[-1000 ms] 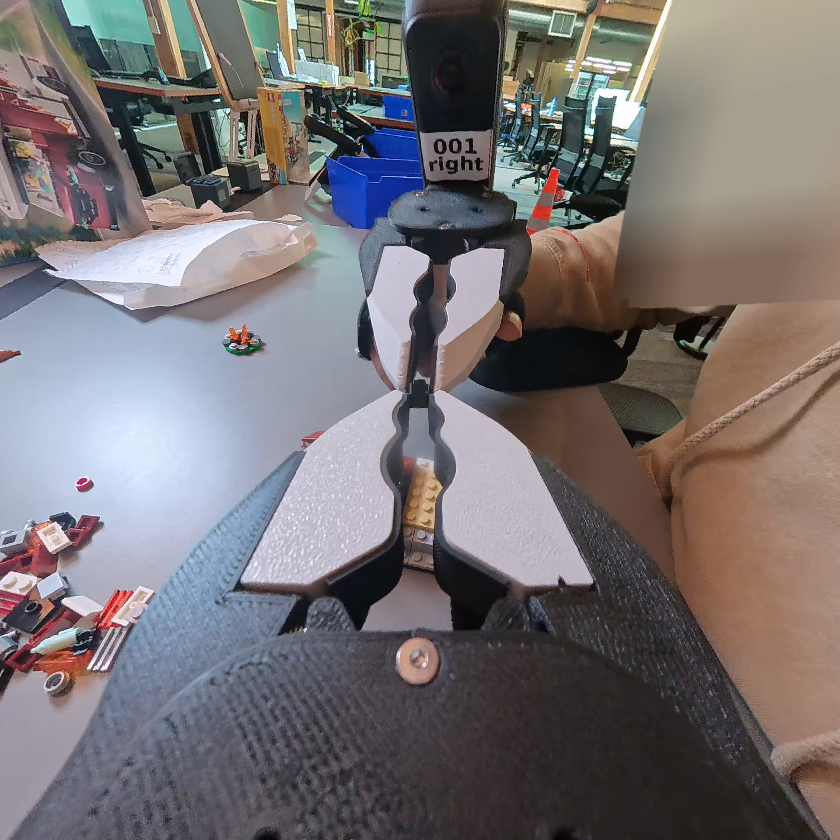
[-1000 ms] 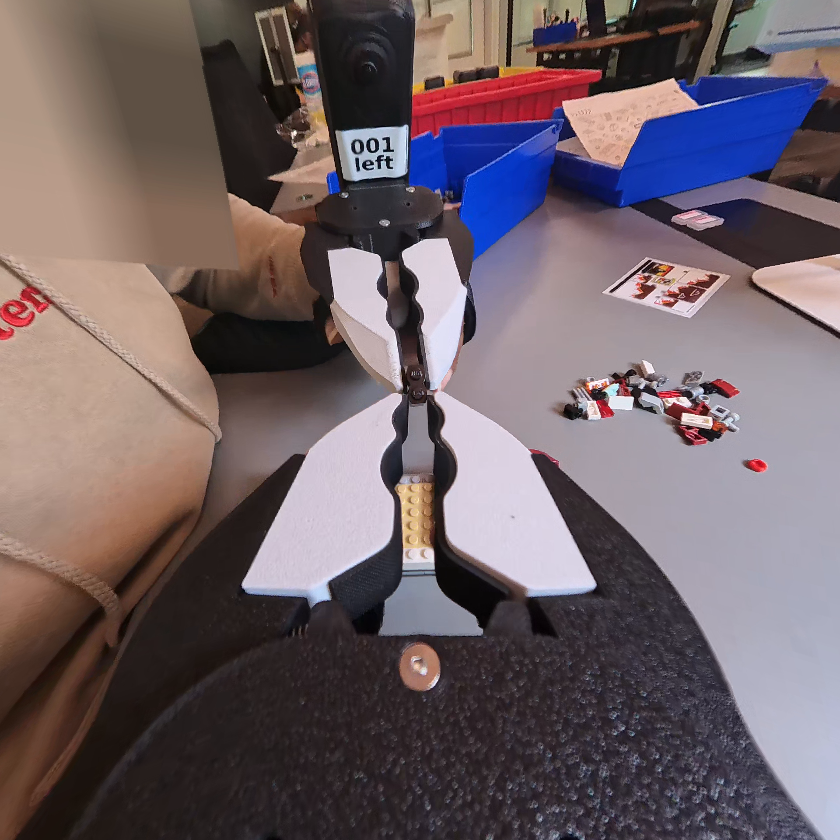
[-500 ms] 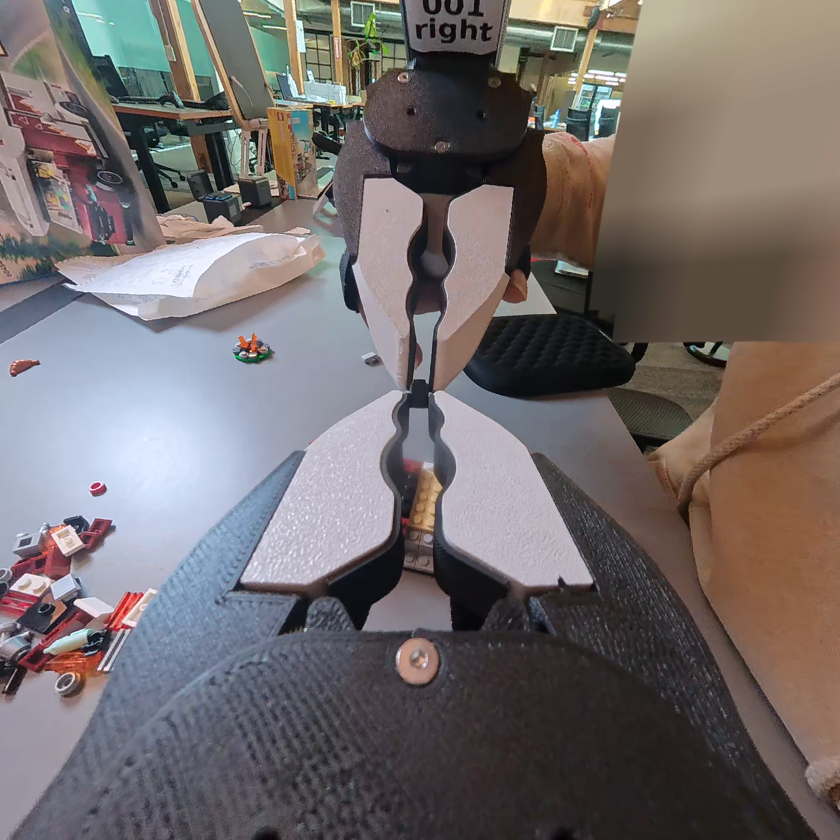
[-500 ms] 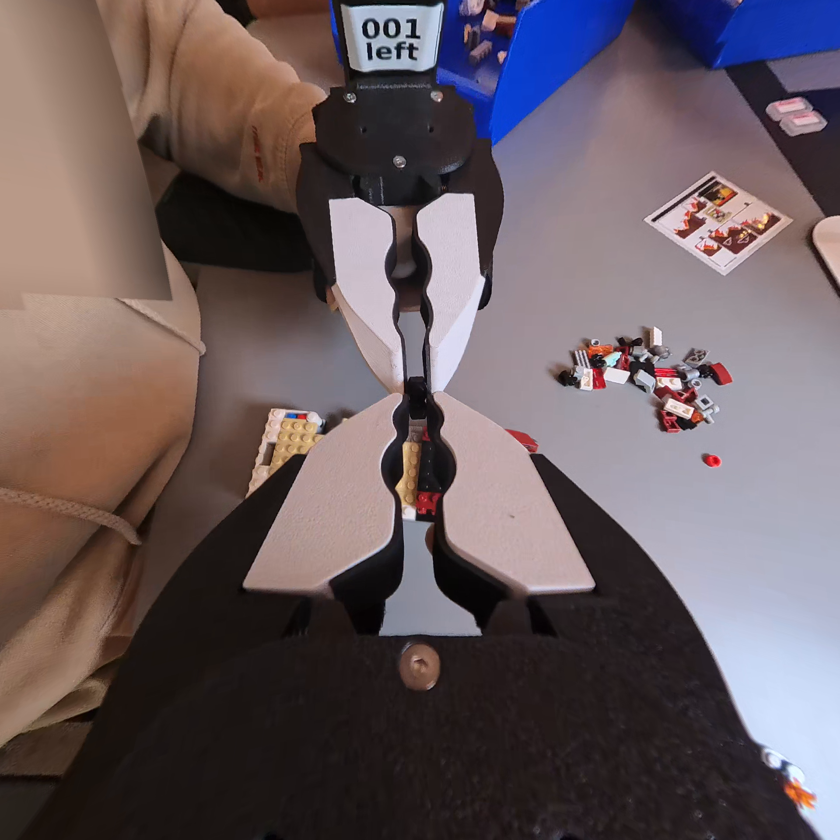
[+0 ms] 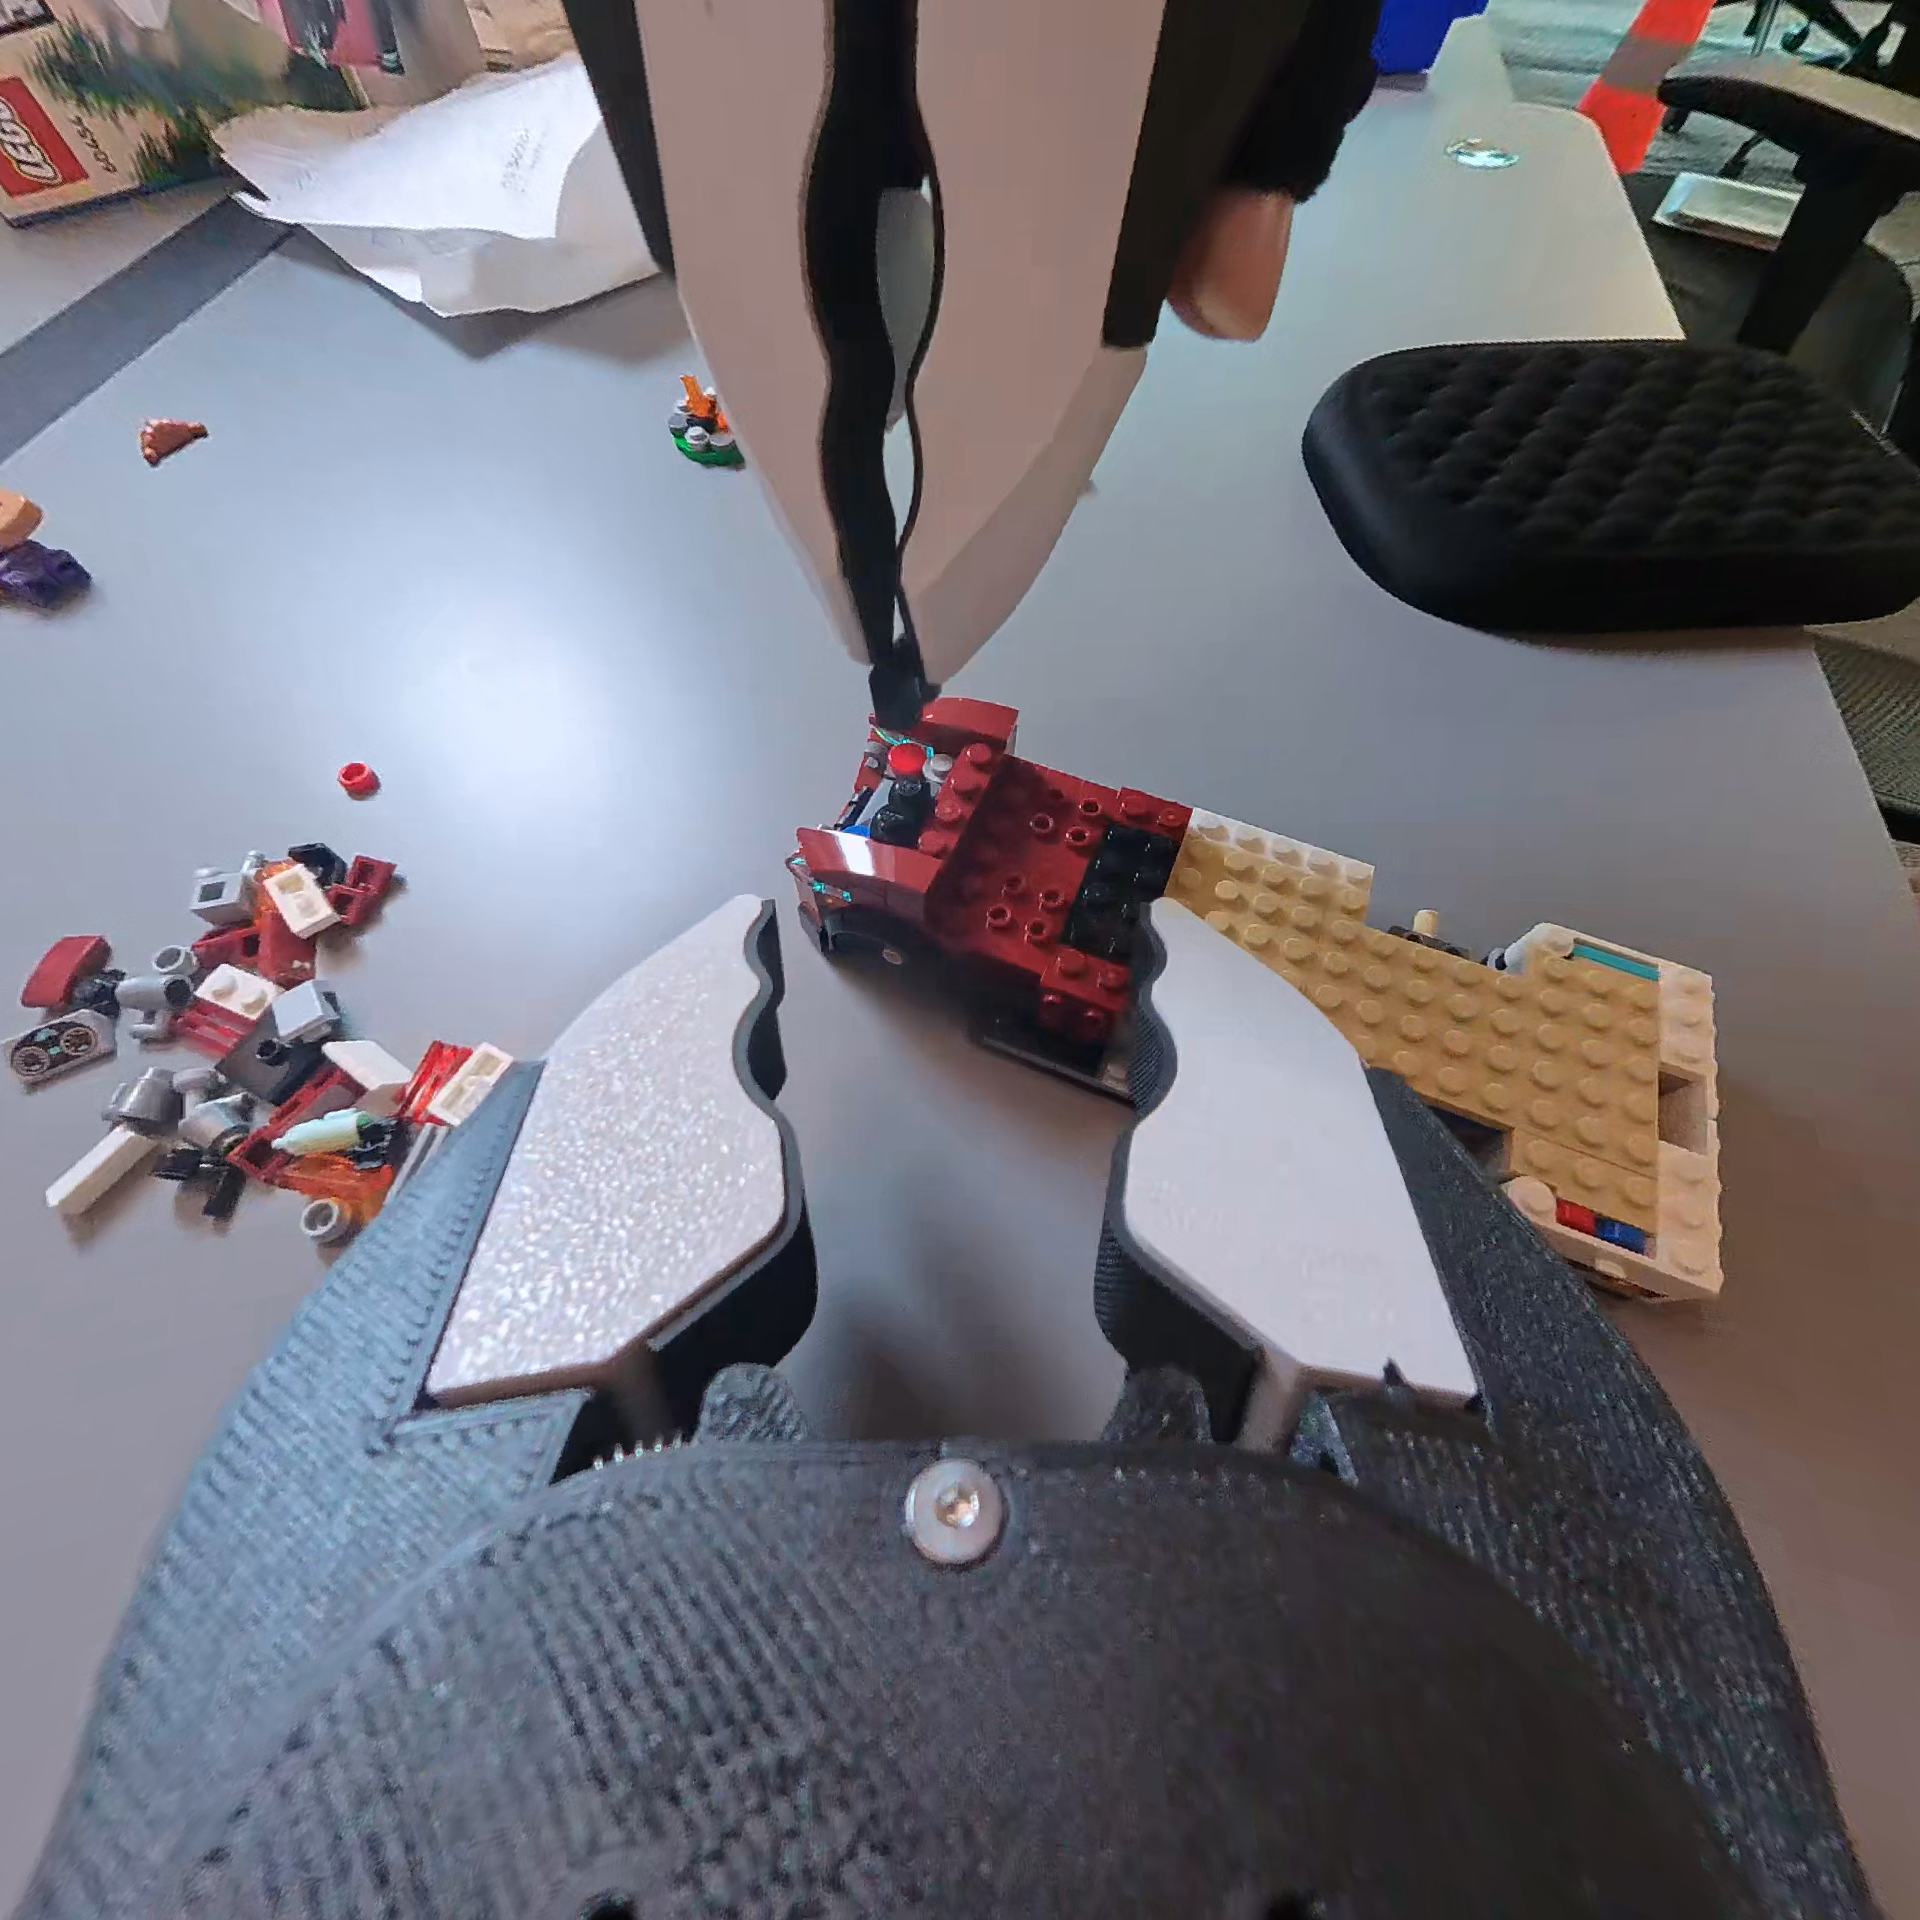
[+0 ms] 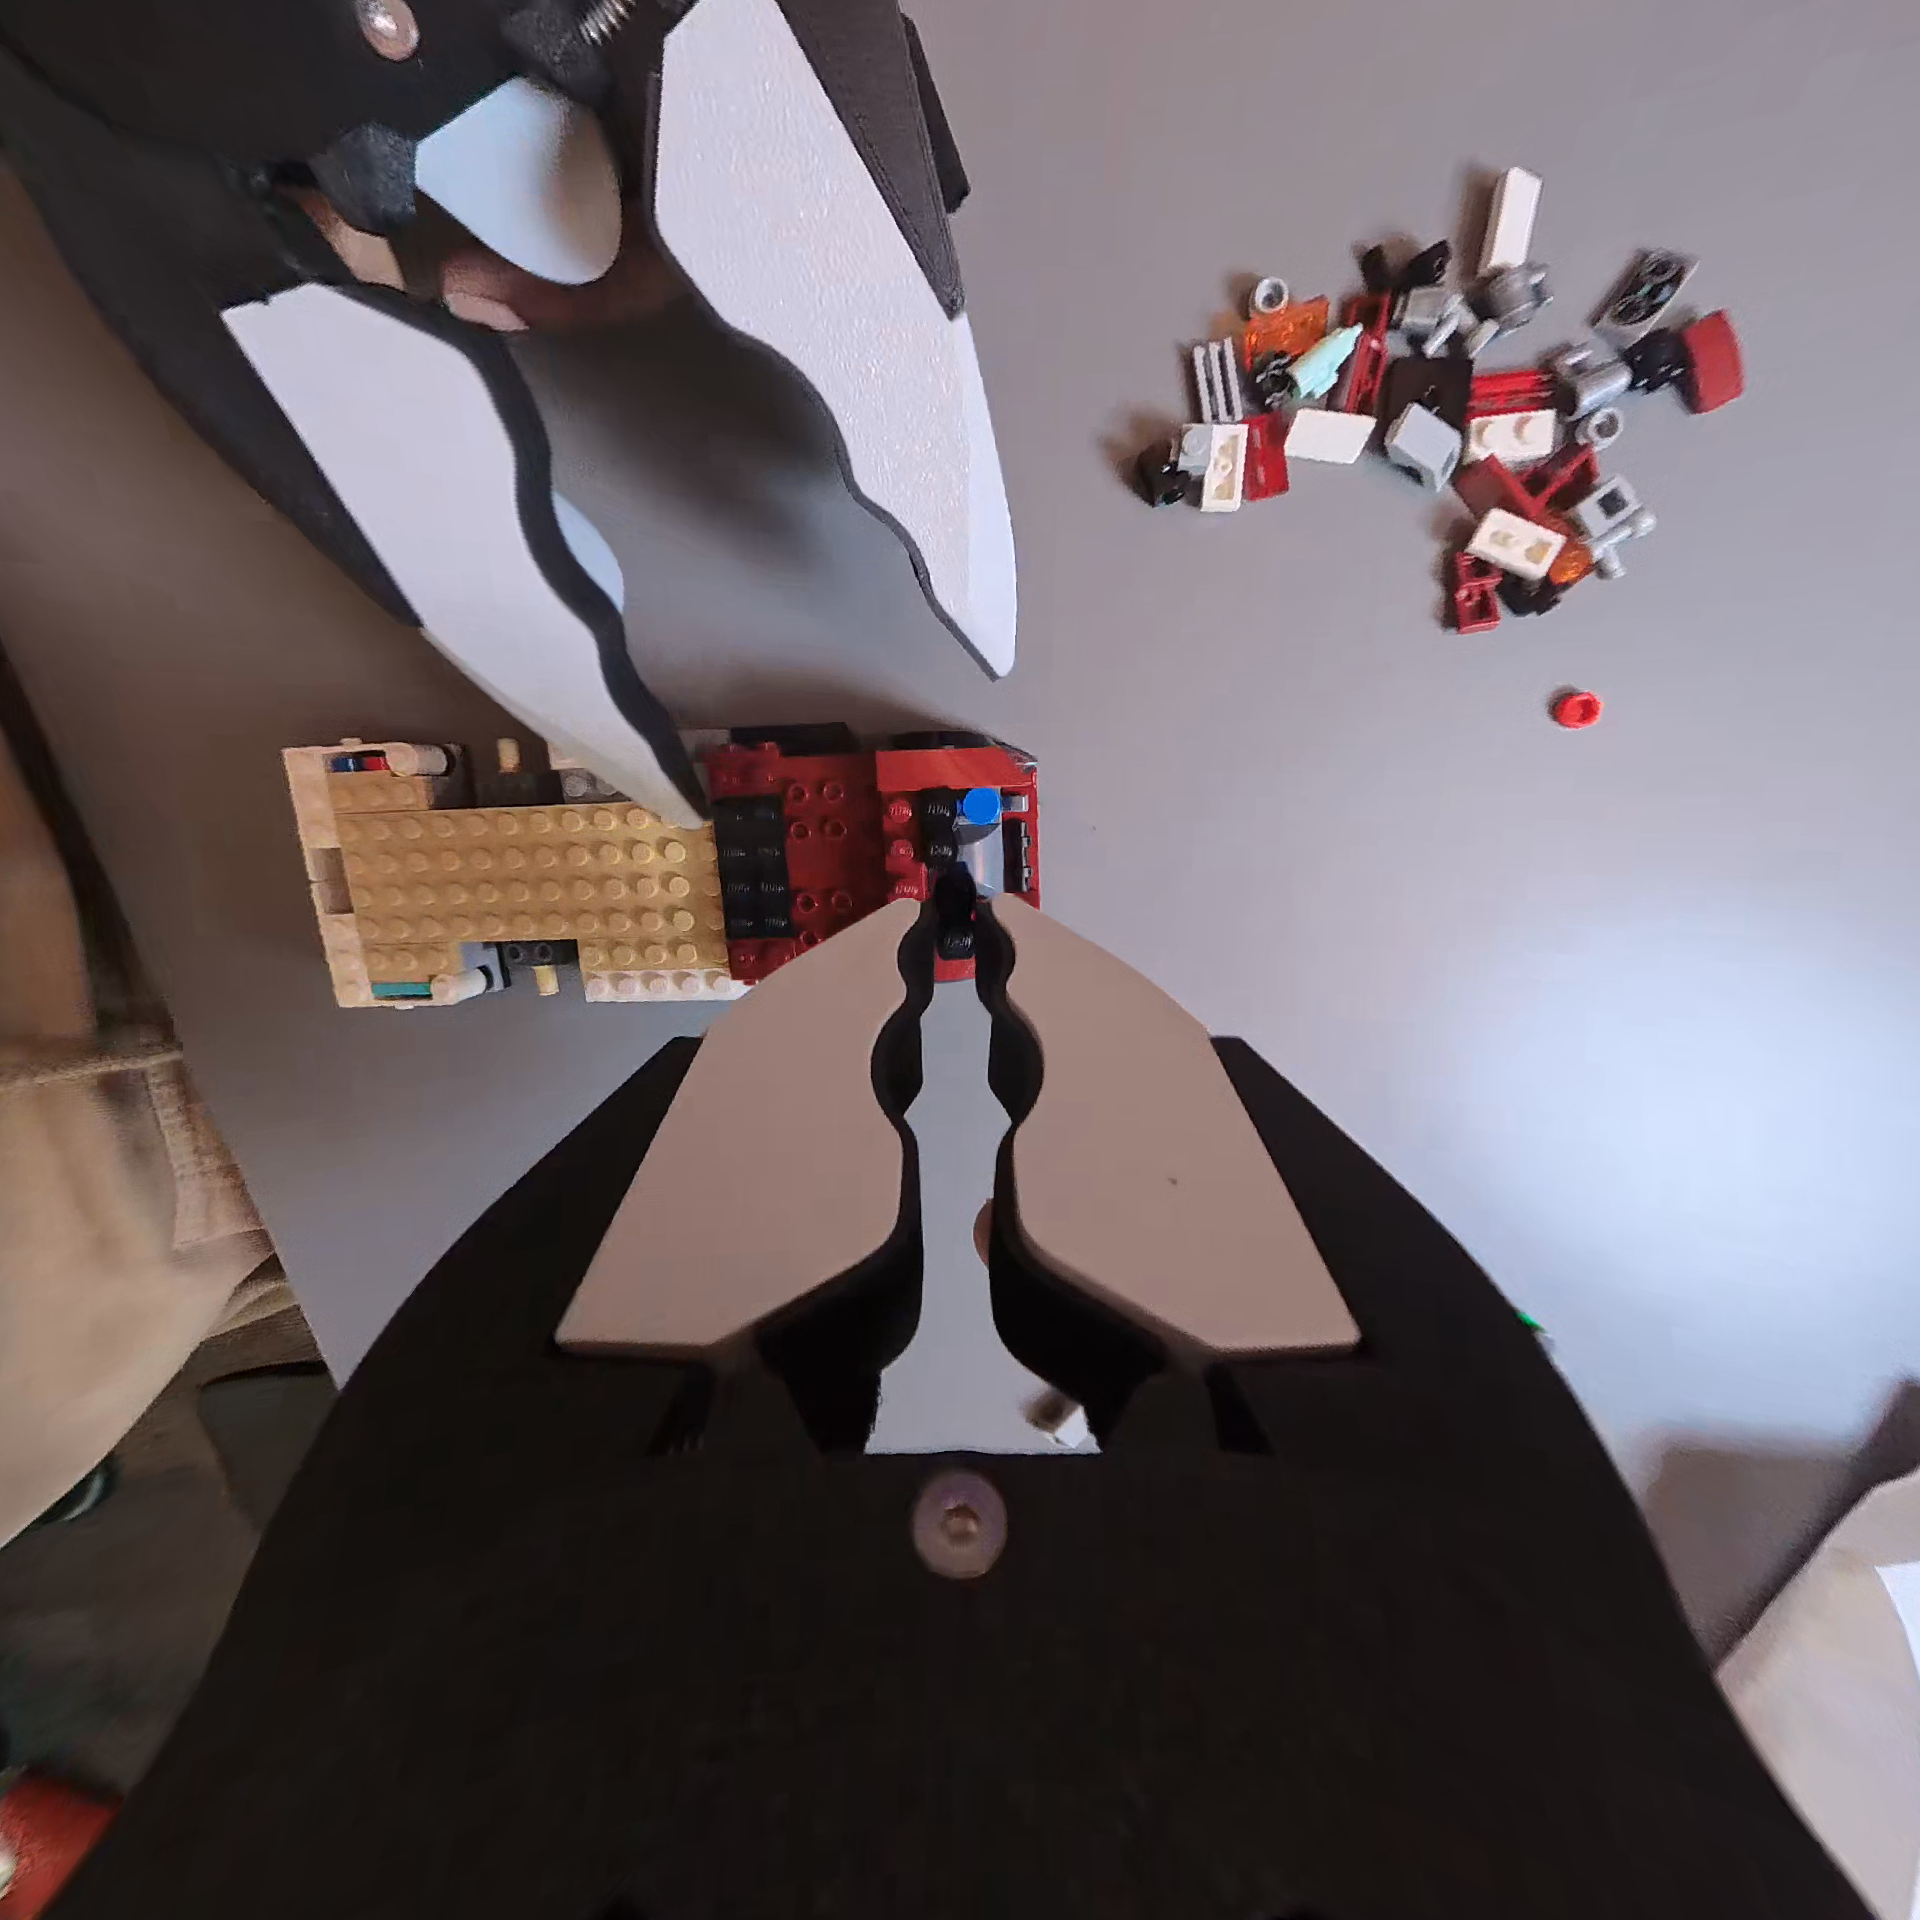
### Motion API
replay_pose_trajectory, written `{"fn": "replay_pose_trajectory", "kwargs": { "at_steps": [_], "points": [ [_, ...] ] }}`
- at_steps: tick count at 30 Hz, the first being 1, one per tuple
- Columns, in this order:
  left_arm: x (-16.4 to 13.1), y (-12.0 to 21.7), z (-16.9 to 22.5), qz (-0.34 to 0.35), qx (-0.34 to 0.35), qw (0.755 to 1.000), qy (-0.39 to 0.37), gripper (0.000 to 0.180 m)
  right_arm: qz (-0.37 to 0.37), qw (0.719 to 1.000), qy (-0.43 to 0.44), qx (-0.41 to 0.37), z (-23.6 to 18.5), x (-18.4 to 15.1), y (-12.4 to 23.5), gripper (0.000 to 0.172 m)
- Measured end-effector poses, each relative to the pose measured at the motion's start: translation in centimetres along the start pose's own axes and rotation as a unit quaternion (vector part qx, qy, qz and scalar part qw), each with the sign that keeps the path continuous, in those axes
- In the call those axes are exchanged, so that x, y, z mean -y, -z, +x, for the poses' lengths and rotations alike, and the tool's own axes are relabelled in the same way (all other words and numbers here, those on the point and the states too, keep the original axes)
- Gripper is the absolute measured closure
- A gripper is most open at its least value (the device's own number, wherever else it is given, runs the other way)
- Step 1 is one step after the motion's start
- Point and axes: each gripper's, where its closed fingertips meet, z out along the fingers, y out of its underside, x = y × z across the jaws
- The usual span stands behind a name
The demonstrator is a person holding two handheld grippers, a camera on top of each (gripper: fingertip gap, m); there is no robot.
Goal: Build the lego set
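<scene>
in your left wrist view, your left gripper (image 5: pixel 961 925) has its fingers spread wide and holding nothing, one finger (image 5: pixel 1236 1049) just beside the dark red and tan brick truck (image 5: pixel 1049 883) on the grey surface (image 5: pixel 520 675), with a loose brick pile (image 5: pixel 239 1029) well off to one side. in your right wrist view, your right gripper (image 6: pixel 954 914) has its fingers nearly closed on a small black brick piece (image 6: pixel 954 920) at the truck's cab end; the truck looks only partly built.

Office: desk (image 5: pixel 1351 623), swivel chairs (image 5: pixel 1808 114)
</scene>
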Motion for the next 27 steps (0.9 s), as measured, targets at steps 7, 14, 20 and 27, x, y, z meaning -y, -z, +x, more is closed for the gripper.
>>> {"fn": "replay_pose_trajectory", "kwargs": {
  "at_steps": [7, 14, 20, 27],
  "points": [
    [-0.7, -0.7, 1.0, -0.029, 0.002, 1.0, -0.002, 0.103, -0.018, 1.0, -0.006, 0.002, 0.0, -0.6, -1.3, 0.164],
    [-1.1, -1.3, 1.3, -0.04, 0.007, 0.999, 0.002, 0.105, -0.027, 1.0, 0.001, -0.008, 0.1, -0.7, -1.3, 0.164],
    [-1.1, -1.4, 1.4, -0.041, 0.009, 0.999, 0.007, 0.107, -0.049, 0.999, 0.009, -0.013, 0.3, -0.8, -1.3, 0.164],
    [-1.2, -1.5, 1.4, -0.042, 0.011, 0.999, 0.015, 0.108, -0.076, 0.997, 0.011, -0.013, 0.5, -1.2, -1.7, 0.164]
  ]
}}
